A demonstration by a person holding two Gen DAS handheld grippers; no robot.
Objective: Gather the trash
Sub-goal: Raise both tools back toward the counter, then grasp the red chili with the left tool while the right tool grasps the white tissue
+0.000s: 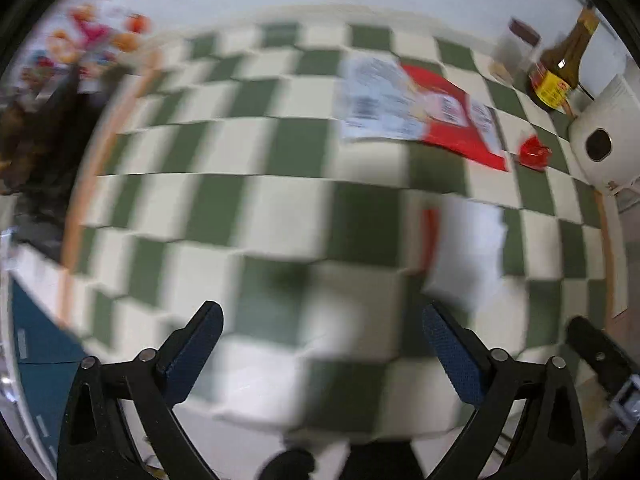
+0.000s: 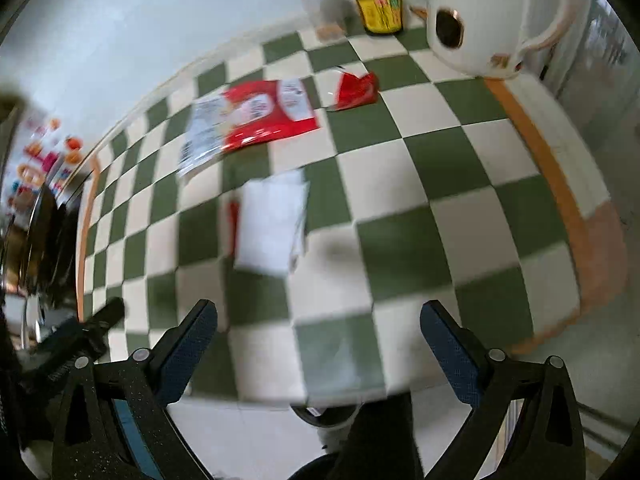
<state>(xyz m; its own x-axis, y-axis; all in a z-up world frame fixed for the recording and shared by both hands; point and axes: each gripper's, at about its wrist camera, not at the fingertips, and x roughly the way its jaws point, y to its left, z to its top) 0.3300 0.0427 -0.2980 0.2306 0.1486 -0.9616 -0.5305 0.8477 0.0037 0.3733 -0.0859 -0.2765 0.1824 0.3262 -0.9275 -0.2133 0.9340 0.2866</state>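
A green-and-cream checkered table holds the trash. A flat red-and-white packet lies towards the far side. A small crumpled red wrapper lies beside it. A white paper piece with a red strip lies nearer. My left gripper is open and empty above the near part of the table, left of the white paper. My right gripper is open and empty, below the white paper. Both views are blurred by motion.
A brown sauce bottle, a lidded jar and a white kettle stand at the far right corner. Colourful clutter sits at the left. The table's orange edge runs on the right.
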